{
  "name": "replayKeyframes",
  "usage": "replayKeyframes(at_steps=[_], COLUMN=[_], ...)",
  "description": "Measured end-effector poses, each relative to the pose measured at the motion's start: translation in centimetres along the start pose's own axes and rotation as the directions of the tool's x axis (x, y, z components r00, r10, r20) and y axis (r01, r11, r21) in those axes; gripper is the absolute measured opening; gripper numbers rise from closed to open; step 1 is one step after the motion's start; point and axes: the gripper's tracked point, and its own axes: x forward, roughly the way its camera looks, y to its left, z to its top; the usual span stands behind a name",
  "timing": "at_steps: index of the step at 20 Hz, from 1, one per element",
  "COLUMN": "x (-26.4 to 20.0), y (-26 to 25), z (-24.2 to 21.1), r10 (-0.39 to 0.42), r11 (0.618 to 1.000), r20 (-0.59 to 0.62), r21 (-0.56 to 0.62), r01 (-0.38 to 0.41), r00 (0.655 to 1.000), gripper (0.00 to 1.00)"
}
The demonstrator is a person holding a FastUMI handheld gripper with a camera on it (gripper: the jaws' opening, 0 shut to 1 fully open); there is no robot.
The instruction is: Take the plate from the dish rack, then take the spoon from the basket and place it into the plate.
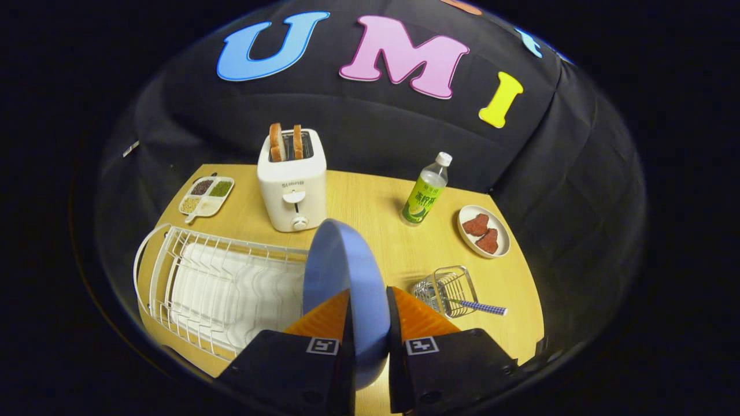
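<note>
Fingers (369,309) clamp the blue plate (347,277) on edge, dish rack (214,283) just left, wire basket (448,289) with spoon (483,307) right; bare table (370,202) beyond.

One blue plate (347,271) held upright between the gripper (368,303) jaws, one white dish rack (191,277), one wire basket (448,289) with one spoon (483,307) in it. One toaster (292,185) with two toast slices (286,141), one bottle (426,190), one small dish (484,231) with two brown pieces on it. One four-compartment tray (206,196), all on one tabletop (370,208)
</note>
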Motion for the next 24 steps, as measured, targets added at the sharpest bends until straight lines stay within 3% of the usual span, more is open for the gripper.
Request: replayKeyframes(at_steps=[6,10,17,24], x=[-4.1,-7.4,-11.2,-9.5], y=[-3.3,-7.4,-13.6,-14.7], z=[1.8,-0.3,-11.3,-22.4], r10=[0.083,0.171,0.306,0.455], r11=[0.985,0.968,0.927,0.818], r20=[0.079,0.094,-0.015,-0.098], r21=[0.144,0.170,0.233,0.440], r01=[-0.093,-0.185,-0.294,-0.371], r00=[0.993,0.981,0.952,0.885], gripper=[0.26,0.26,0.26,0.26])
